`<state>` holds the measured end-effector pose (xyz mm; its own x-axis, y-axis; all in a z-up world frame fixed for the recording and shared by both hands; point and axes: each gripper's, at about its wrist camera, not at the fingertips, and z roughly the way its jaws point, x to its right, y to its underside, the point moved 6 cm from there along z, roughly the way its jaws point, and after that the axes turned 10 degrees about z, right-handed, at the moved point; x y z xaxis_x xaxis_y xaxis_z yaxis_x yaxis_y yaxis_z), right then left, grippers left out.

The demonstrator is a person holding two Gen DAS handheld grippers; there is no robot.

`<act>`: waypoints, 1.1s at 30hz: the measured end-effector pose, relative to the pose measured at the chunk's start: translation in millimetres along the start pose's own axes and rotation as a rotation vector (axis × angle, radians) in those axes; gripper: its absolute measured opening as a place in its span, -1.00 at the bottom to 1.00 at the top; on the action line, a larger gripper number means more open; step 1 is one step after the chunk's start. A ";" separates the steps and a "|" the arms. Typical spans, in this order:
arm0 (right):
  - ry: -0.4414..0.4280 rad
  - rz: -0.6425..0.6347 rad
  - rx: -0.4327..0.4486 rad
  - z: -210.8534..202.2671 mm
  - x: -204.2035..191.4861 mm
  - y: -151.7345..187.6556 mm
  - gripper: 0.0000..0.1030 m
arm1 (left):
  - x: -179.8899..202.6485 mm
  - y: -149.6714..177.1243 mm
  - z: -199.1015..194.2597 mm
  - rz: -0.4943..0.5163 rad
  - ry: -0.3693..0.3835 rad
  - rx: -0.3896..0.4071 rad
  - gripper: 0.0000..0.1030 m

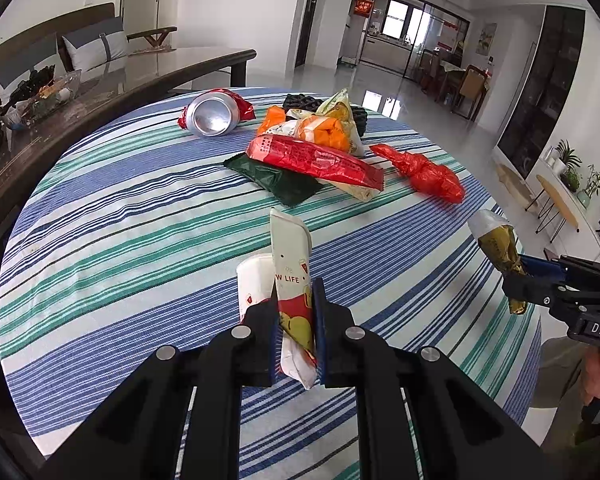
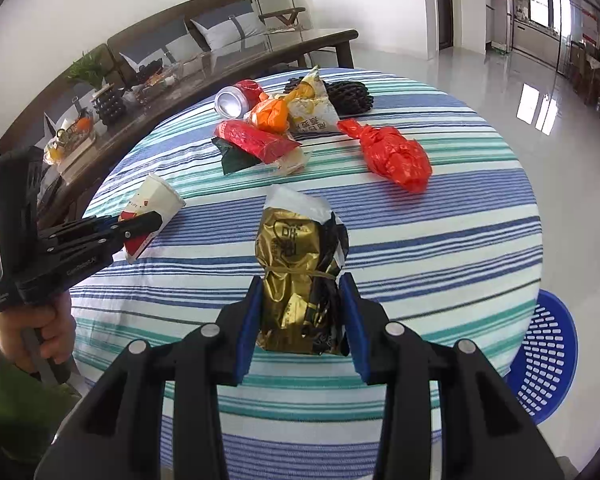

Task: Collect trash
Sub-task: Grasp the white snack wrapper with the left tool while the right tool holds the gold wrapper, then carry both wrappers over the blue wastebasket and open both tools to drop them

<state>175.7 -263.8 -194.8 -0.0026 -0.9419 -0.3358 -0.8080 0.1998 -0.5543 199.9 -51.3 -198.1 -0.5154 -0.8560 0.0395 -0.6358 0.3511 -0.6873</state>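
- Where the left wrist view looks down its fingers [image 1: 296, 320], they are clamped on a flattened paper cup [image 1: 290, 280], held above the striped surface [image 1: 120, 240]; the trash pile [image 1: 316, 148] lies at twelve o'clock.
- Right wrist view: fingers [image 2: 302, 312] grip a gold wrapper bundle [image 2: 296, 276]; blue basket [image 2: 548, 352] at four o'clock.

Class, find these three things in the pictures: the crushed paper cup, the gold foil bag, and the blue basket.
Crushed paper cup [image 1: 290, 276]: left wrist view, on its flattened printed side.
Gold foil bag [image 2: 288, 280]: right wrist view, on its crinkled gold front.
Blue basket [image 2: 548, 360]: right wrist view, on its perforated wall.
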 end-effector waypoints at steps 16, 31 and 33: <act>0.169 0.208 0.103 -78.7 165.9 -28.9 -0.27 | 165.4 -74.8 3.1 0.107 0.259 0.065 -0.77; 0.376 0.354 0.070 -87.1 329.2 -6.7 -0.27 | 387.8 -102.0 113.9 0.250 0.416 -0.082 -0.76; 0.358 0.368 0.072 -85.1 338.9 -4.0 -0.27 | 406.6 -98.9 133.8 0.262 0.421 -0.106 -0.76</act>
<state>127.9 -606.8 -241.6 -0.4904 -0.8366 -0.2442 -0.6730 0.5416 -0.5038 130.1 -484.9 -211.1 -0.8383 -0.5146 0.1798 -0.4980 0.5888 -0.6366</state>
